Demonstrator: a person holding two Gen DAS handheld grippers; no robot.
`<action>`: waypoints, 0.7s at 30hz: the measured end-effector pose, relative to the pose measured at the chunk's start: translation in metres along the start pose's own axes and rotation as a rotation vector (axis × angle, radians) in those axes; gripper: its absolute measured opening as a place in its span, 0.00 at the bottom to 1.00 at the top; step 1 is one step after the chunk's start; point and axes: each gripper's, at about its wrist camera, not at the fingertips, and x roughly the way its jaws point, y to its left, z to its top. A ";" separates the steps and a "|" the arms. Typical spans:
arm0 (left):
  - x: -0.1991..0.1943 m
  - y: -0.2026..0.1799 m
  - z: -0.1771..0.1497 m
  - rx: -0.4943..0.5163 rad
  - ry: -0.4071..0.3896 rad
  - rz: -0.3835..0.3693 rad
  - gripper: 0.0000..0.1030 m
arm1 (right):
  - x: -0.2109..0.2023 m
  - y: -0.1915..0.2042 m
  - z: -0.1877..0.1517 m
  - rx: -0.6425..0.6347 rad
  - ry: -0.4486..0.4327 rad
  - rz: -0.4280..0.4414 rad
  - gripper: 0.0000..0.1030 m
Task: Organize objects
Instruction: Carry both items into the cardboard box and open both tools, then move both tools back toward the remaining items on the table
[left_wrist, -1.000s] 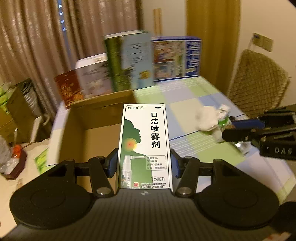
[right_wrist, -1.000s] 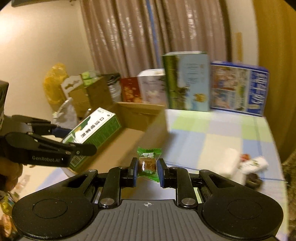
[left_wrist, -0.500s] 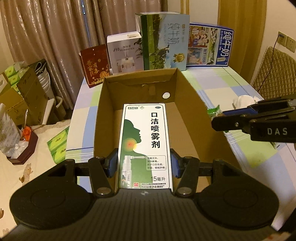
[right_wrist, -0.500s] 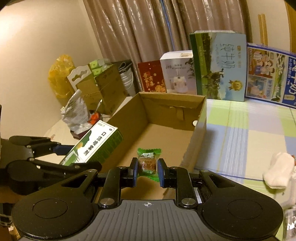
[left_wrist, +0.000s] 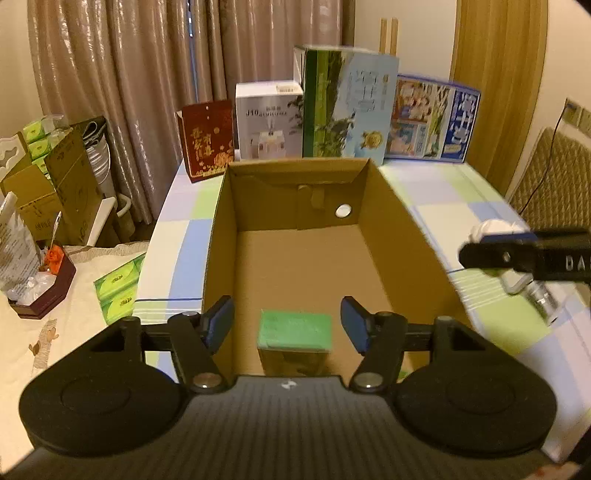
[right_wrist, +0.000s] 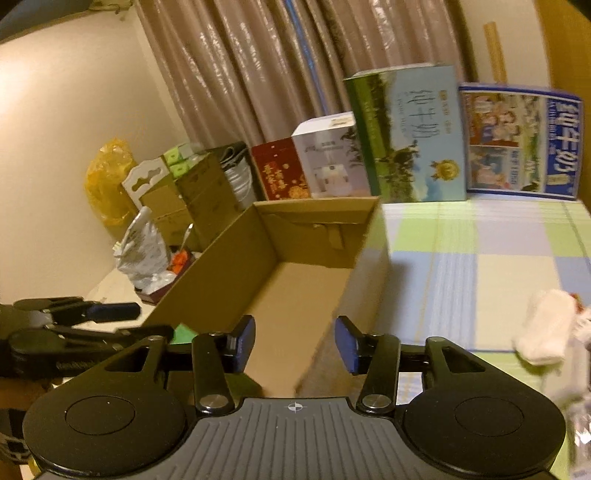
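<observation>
Green on top, the spray box (left_wrist: 294, 329) now sits in the cardboard box (left_wrist: 402, 236), right below the left gripper (left_wrist: 287, 325). A moment ago that gripper squeezed it; now its fingers are spread wide and hold nothing. The right gripper (right_wrist: 294, 344) has let go too: its fingers are apart and the candy is gone from view. Both things look put away. A white cloth (right_wrist: 546, 329) off to its right still waits on the table (right_wrist: 498, 266).
</observation>
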 end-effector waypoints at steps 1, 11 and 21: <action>-0.007 -0.003 -0.001 -0.001 -0.009 -0.002 0.58 | -0.010 -0.002 -0.004 0.006 -0.007 -0.009 0.50; -0.067 -0.062 -0.005 0.032 -0.096 -0.080 0.67 | -0.127 -0.030 -0.042 0.031 -0.107 -0.166 0.63; -0.082 -0.151 -0.013 0.076 -0.110 -0.219 0.76 | -0.221 -0.082 -0.085 0.100 -0.144 -0.360 0.72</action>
